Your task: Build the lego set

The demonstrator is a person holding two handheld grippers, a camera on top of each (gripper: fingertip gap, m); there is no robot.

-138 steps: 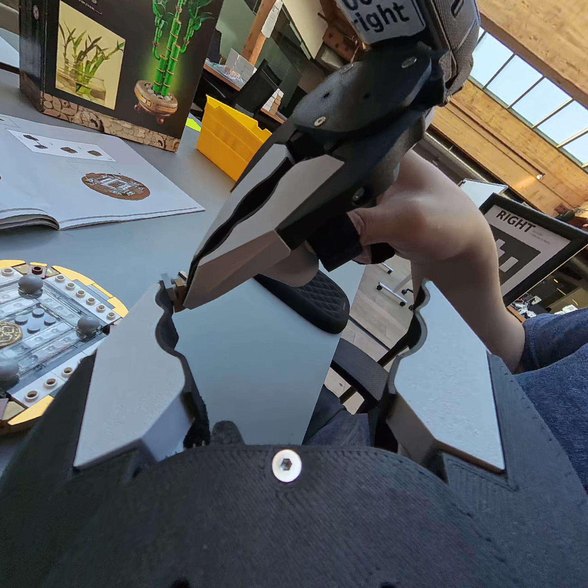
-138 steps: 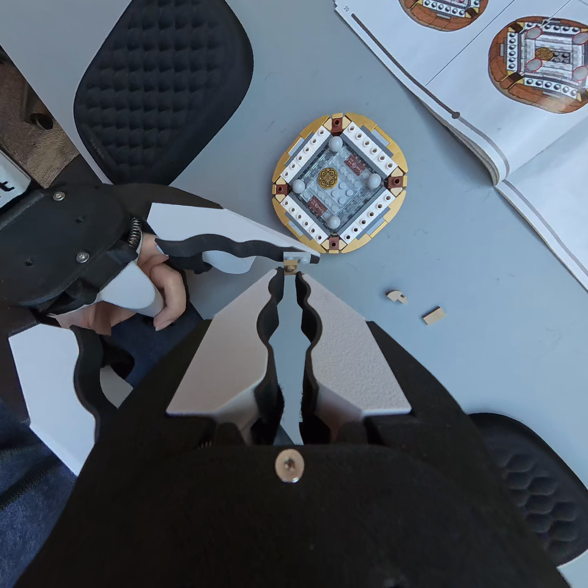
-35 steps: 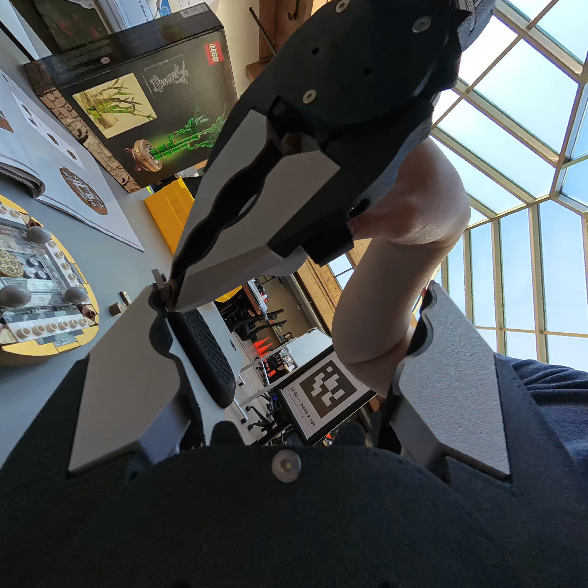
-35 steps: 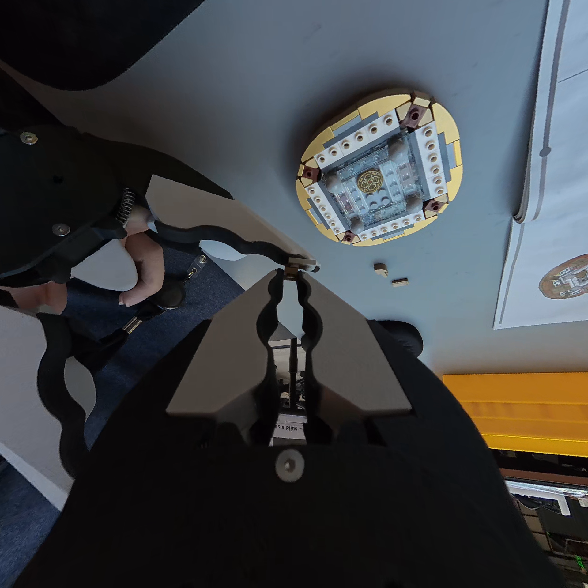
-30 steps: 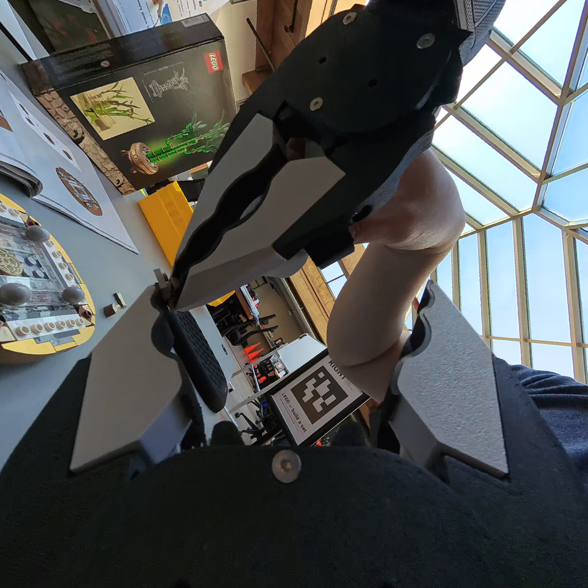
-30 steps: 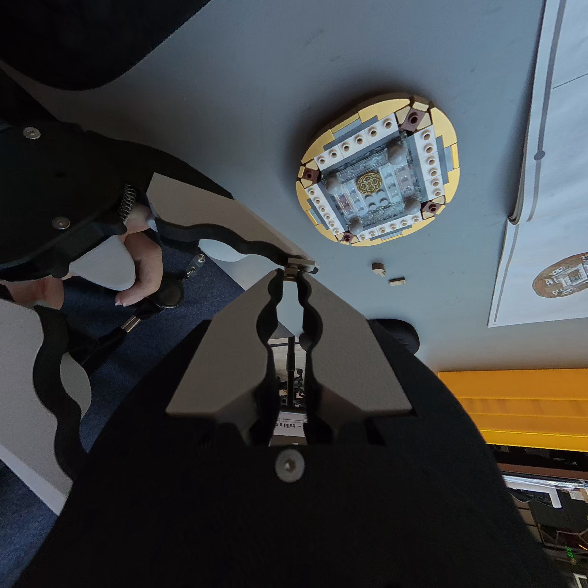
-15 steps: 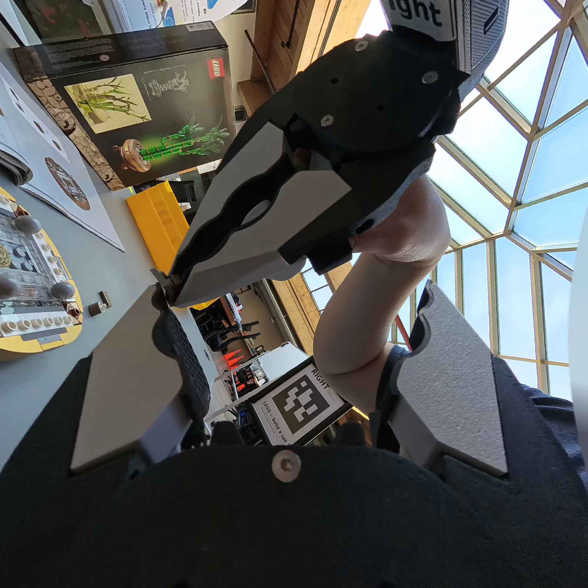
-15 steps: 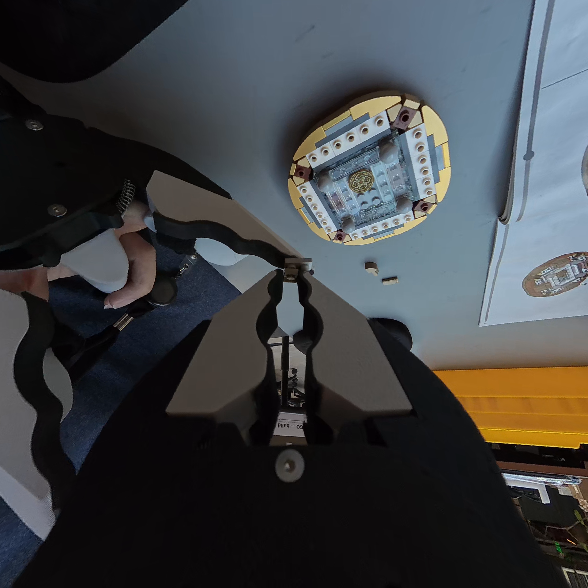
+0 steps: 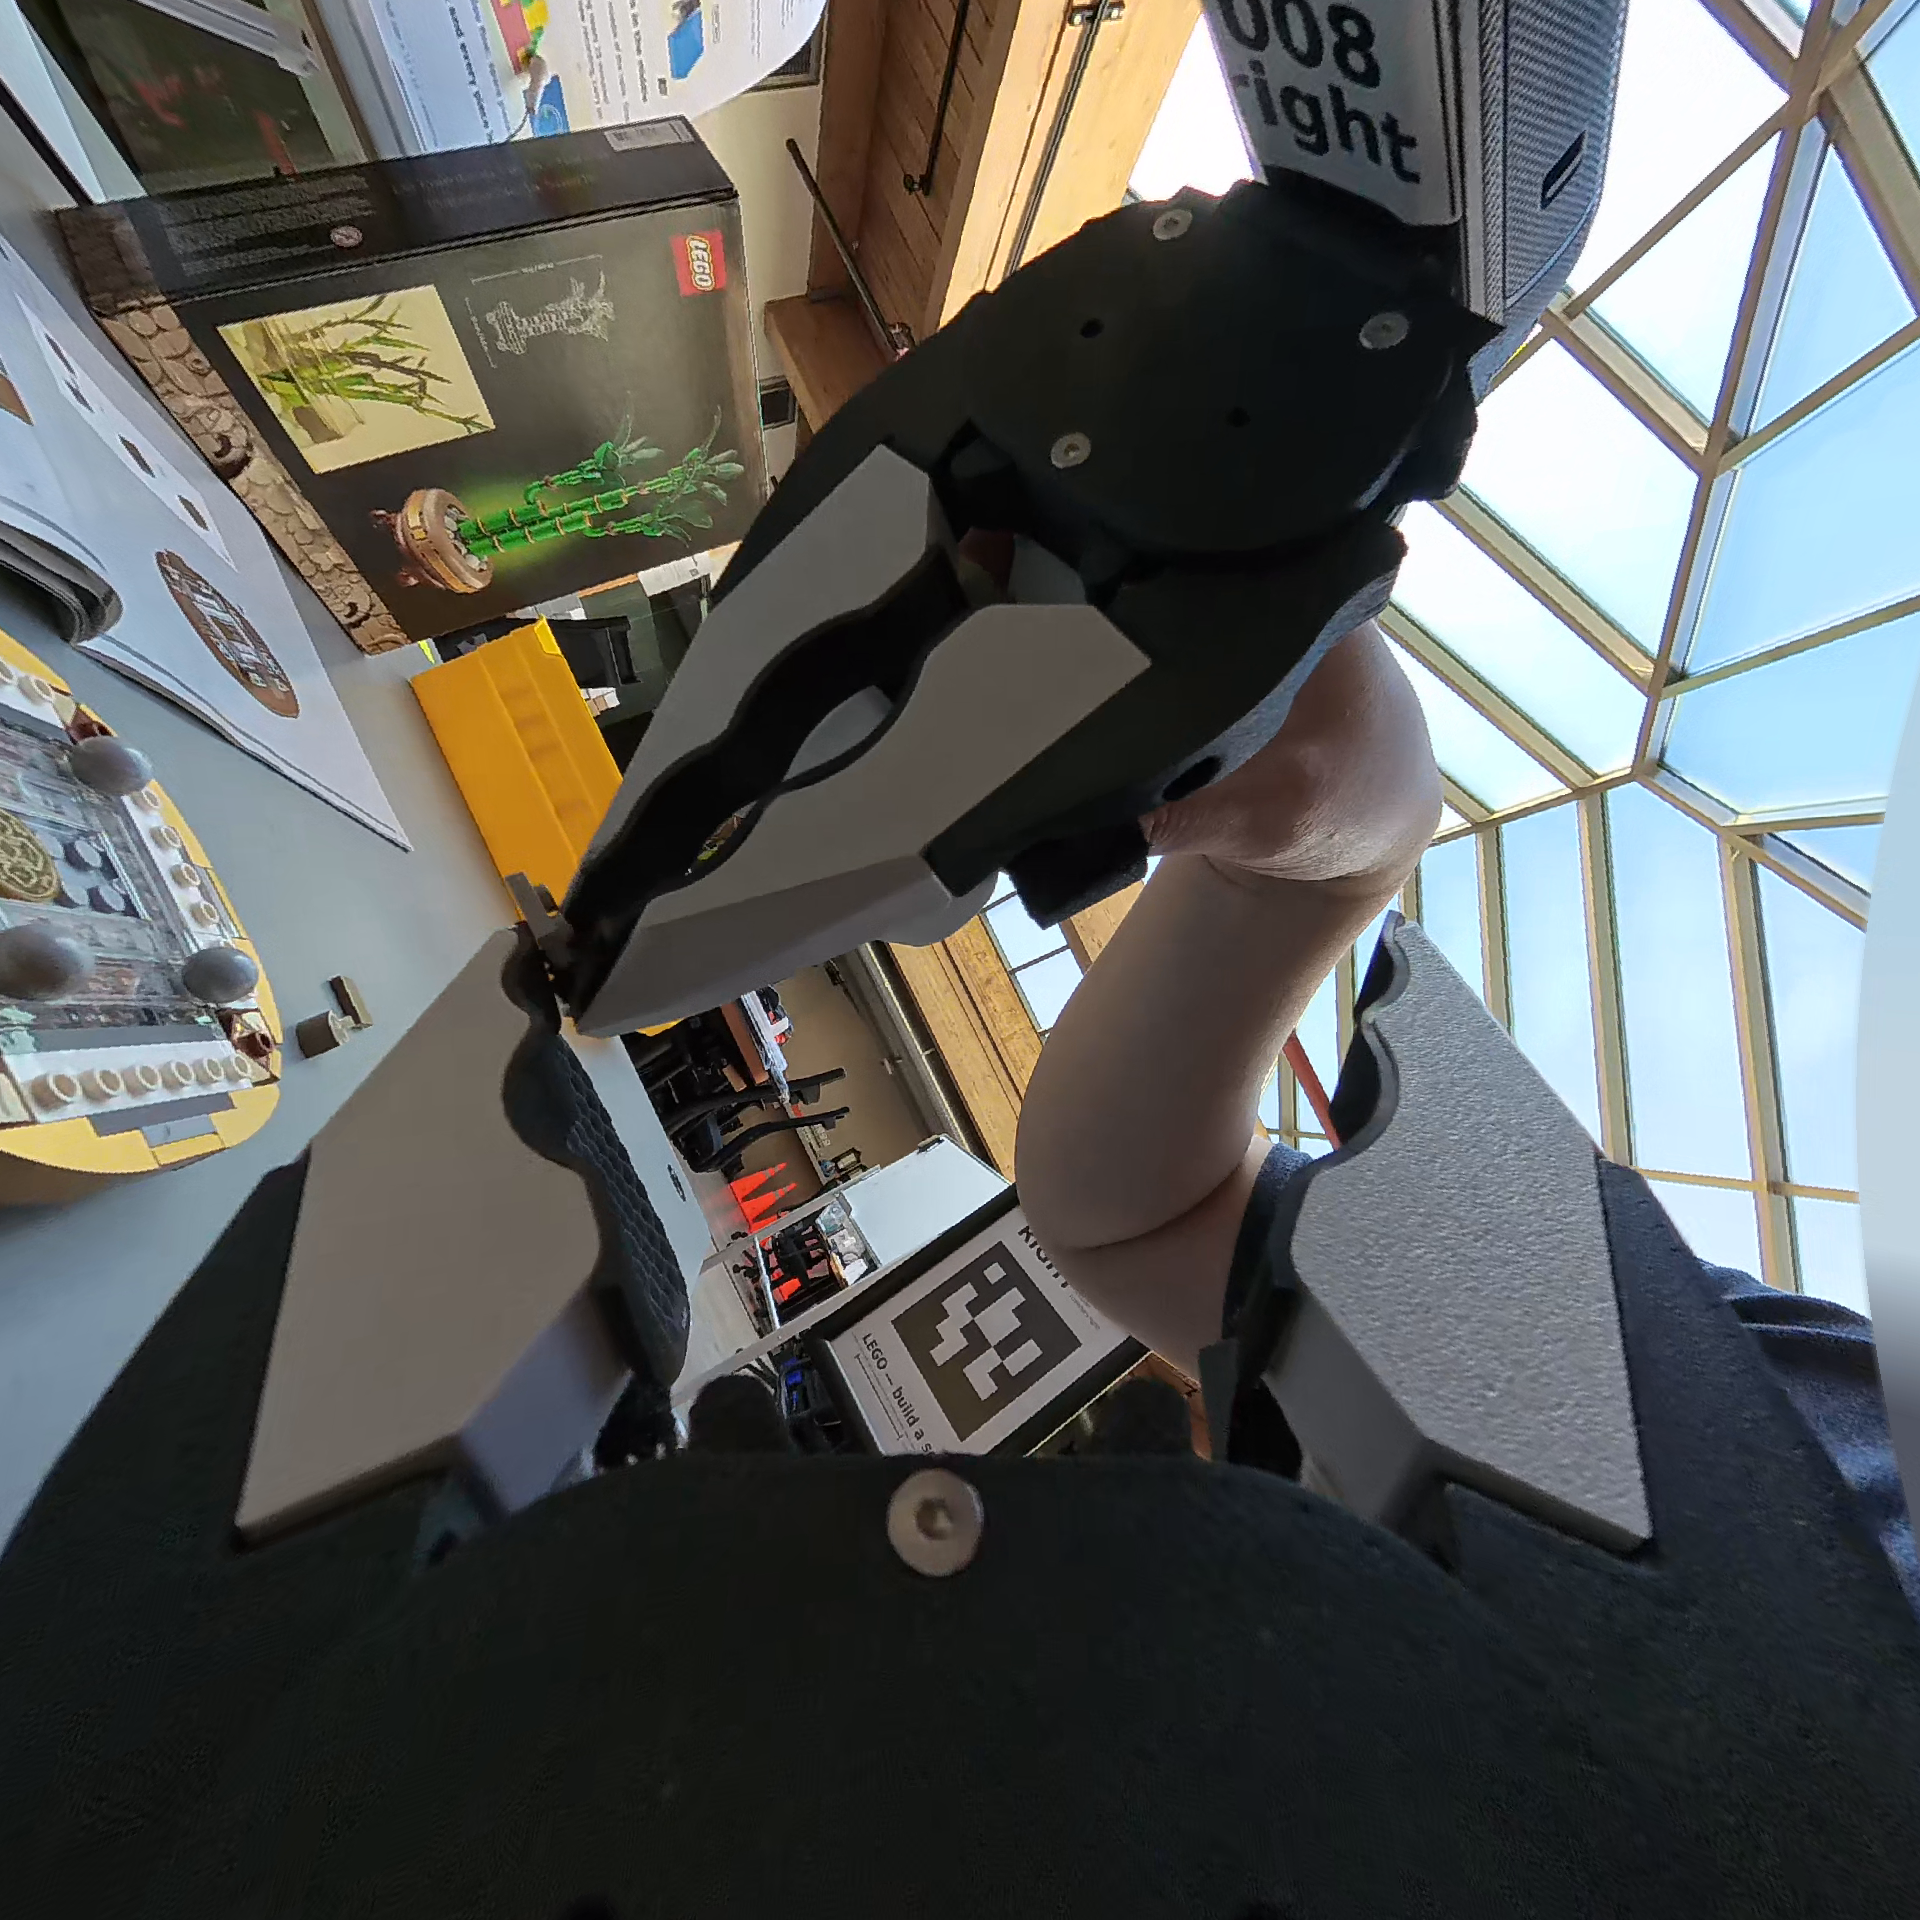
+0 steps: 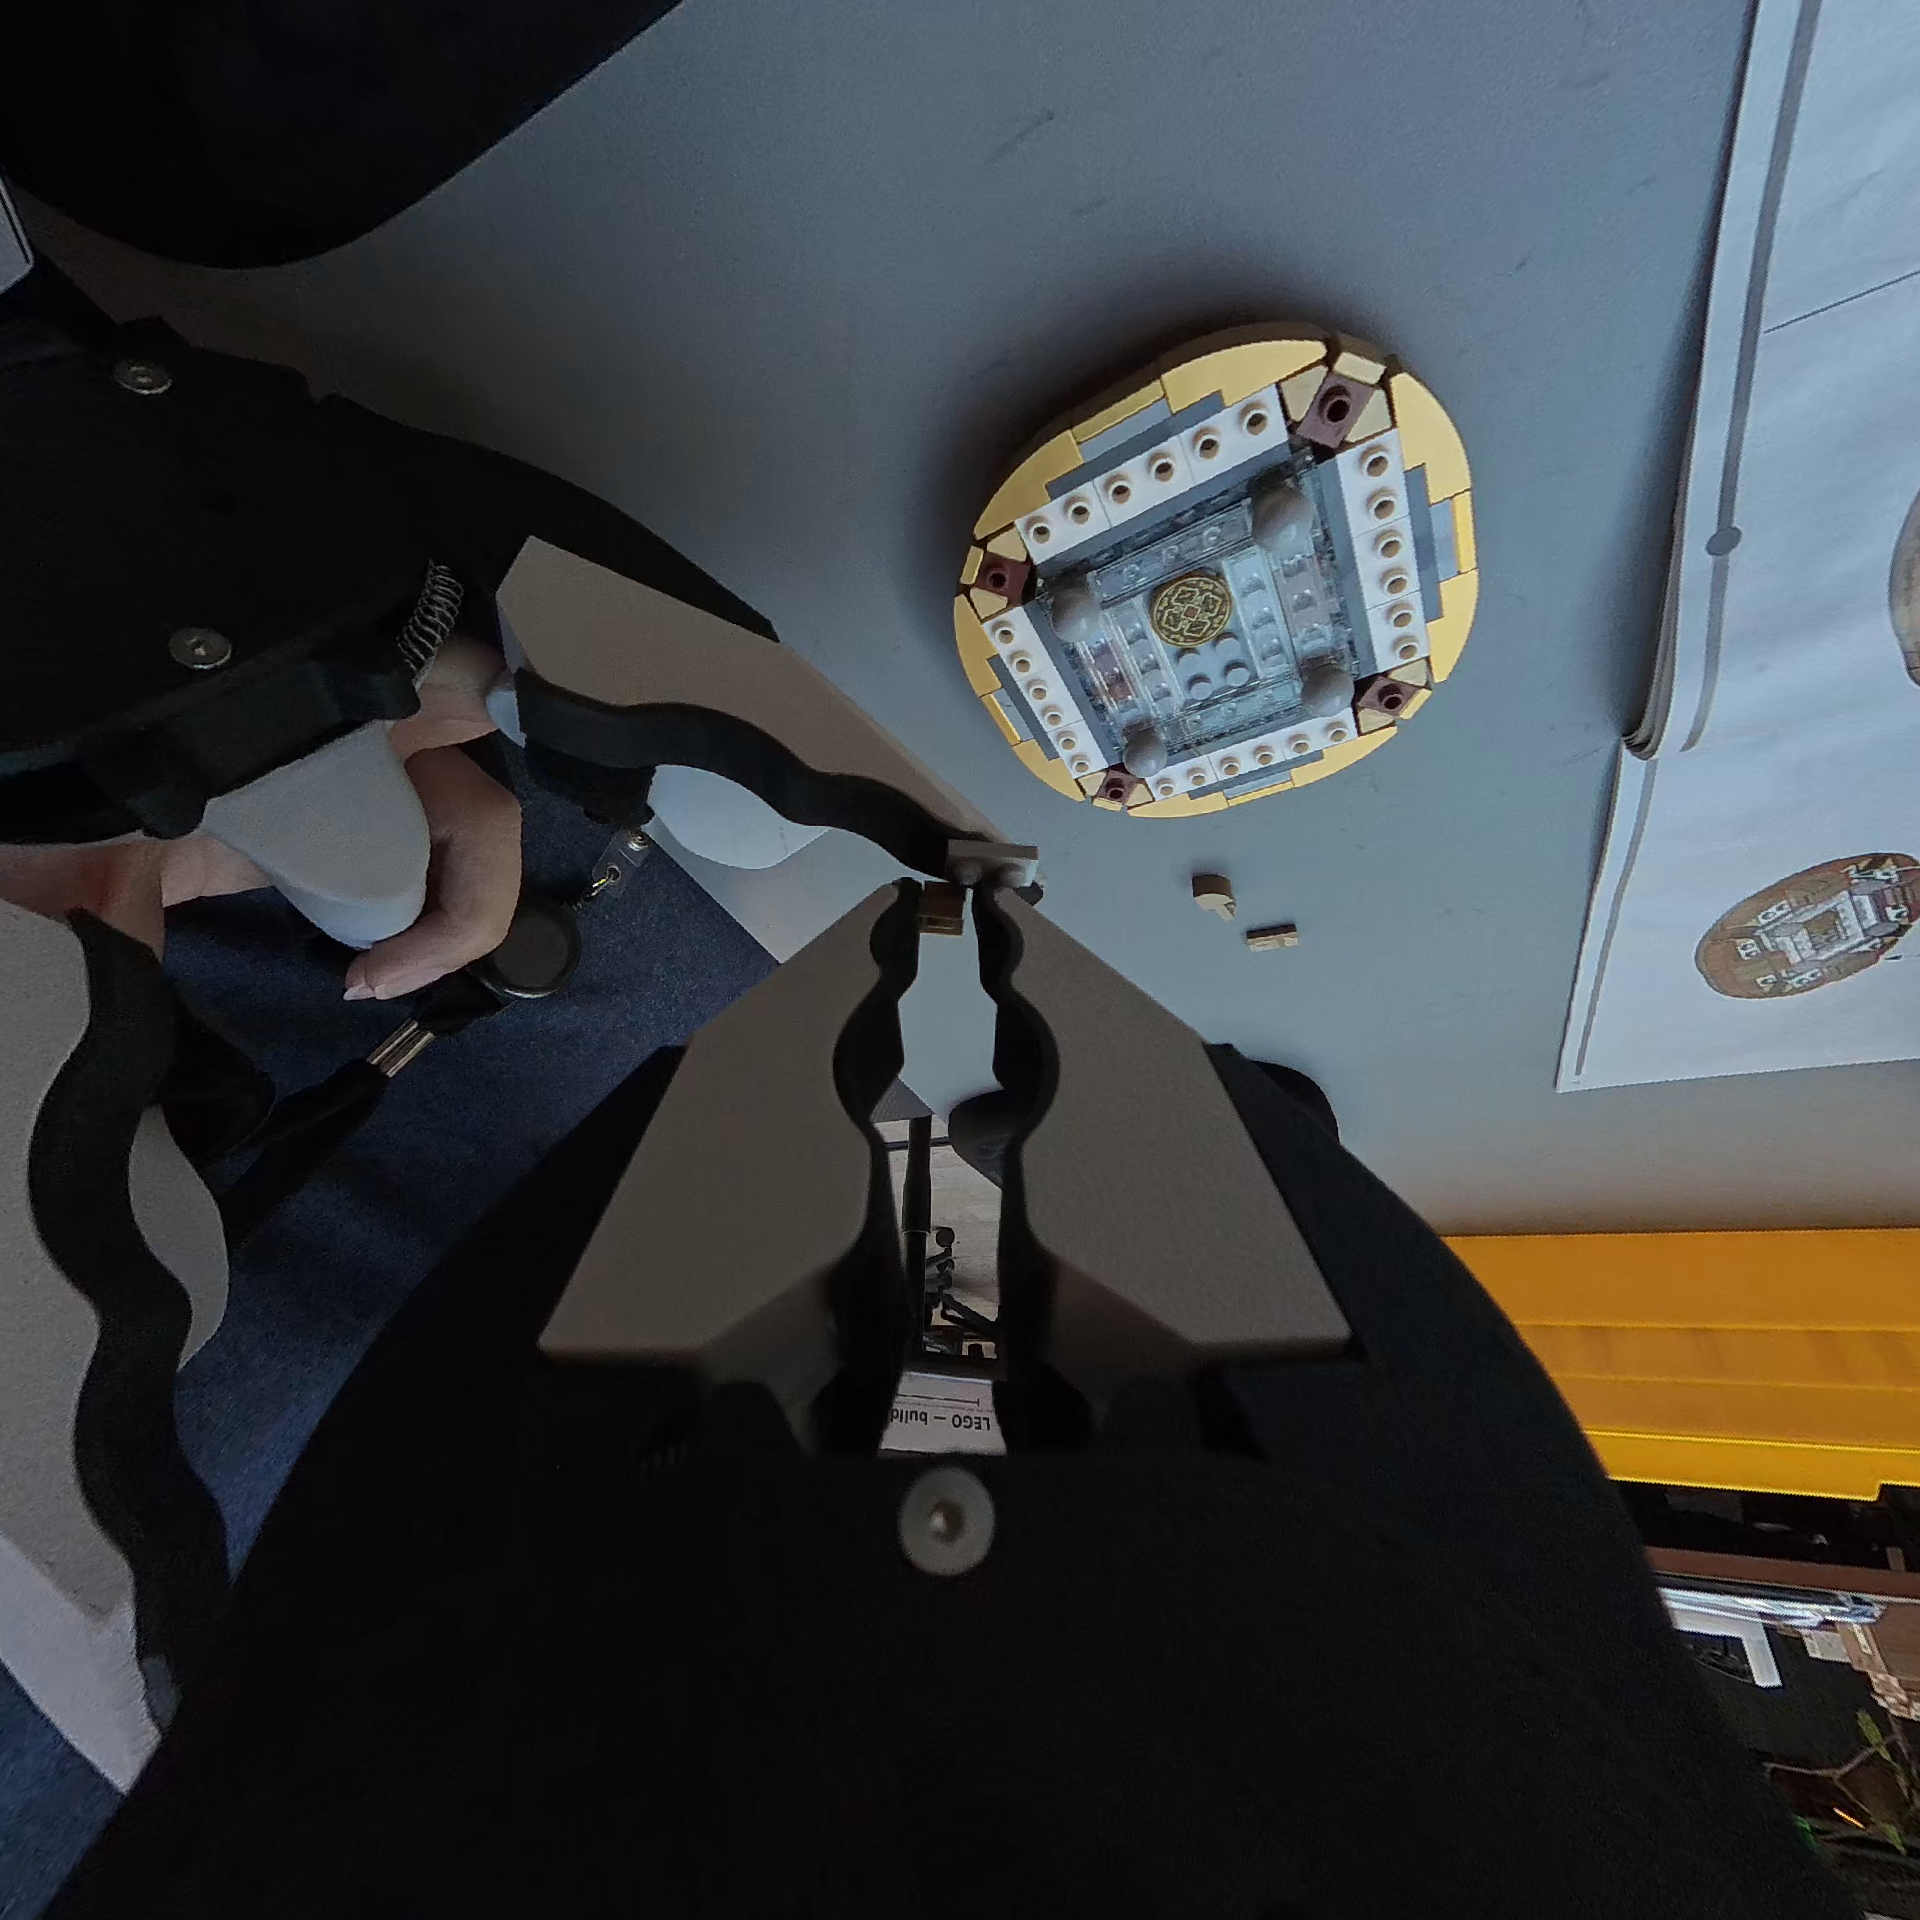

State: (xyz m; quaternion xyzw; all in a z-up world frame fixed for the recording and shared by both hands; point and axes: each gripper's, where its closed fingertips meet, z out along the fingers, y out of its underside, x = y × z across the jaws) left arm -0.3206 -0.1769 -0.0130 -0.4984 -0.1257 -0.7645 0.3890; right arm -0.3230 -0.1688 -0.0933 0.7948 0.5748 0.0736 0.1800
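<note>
My right gripper [image 10: 940,906] is shut on a small tan piece [image 10: 943,918] that carries a light grey plate [image 10: 994,861]. The plate presses against the tip of one of my left gripper's fingers [image 10: 665,665]. In the left wrist view my left gripper [image 9: 951,956] is wide open and empty. The right gripper [image 9: 566,971] meets its left fingertip there, and the grey plate [image 9: 532,900] sticks up at the contact. The round gold-rimmed build [image 10: 1216,561] lies on the grey table [image 10: 831,312]; it also shows in the left wrist view [image 9: 104,935]. Two loose tan pieces [image 10: 1214,896] [image 10: 1273,937] lie beside it.
An open instruction booklet [image 10: 1787,623] lies past the build. The set's black box [image 9: 468,364] stands at the back. A yellow bin [image 10: 1683,1351] sits at the table's end. A black padded chair back [image 9: 613,1195] and a framed marker sign [image 9: 987,1340] are below the grippers.
Both grippers have lifted and tilted together, so the table and build have swung aside in both views. The right gripper has stayed shut on the piece at the left fingertip.
</note>
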